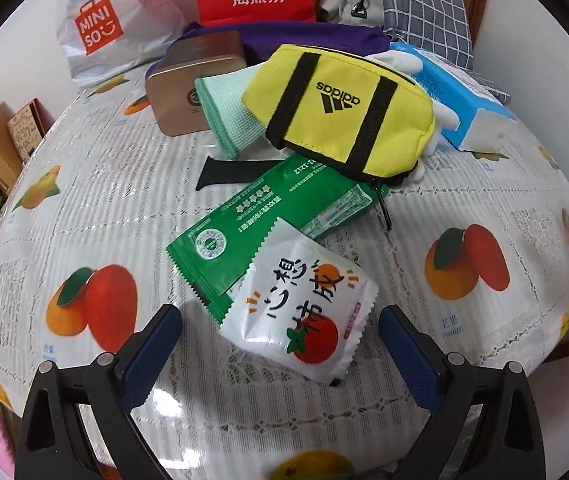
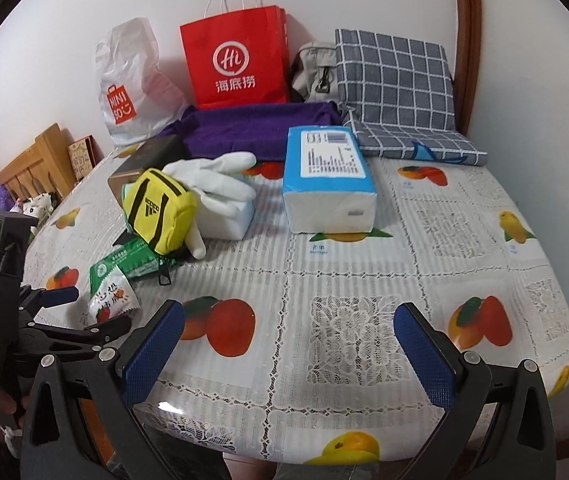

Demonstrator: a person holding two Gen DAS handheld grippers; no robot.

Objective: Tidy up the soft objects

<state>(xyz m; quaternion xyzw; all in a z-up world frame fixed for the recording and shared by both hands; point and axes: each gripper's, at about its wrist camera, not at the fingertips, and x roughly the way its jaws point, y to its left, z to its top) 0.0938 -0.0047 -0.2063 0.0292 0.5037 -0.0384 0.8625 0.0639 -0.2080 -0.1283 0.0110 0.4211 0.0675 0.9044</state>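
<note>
- Left wrist view: the left gripper [image 1: 280,344] stands wide open and empty, one blue pad on each side of the white persimmon snack packet [image 1: 298,314], which lies near the front edge of the tabletop [image 1: 464,208].
- The packet looks light, puffy and slick (a sealed film pouch, probably air-filled), so I would pinch it across its flat body or by a crimped seam, gently, lest it squirt out or crush.
- Its far corner overlaps a green sachet [image 1: 268,216], flat and flimsy, likely to slide along if dragged.
- Behind, the yellow adidas pouch [image 1: 340,108] rests on a mint knitted glove [image 1: 224,116] and a white glove [image 1: 400,62]: soft fabric, easy to grip at a fold or strap.
- Right wrist view: the right gripper [image 2: 288,344] is also spread wide, holding nothing, over bare cloth near the front edge.
- The blue tissue pack [image 2: 328,176] sits mid-table, light and squashy; taking it across its narrow sides should work.
</note>
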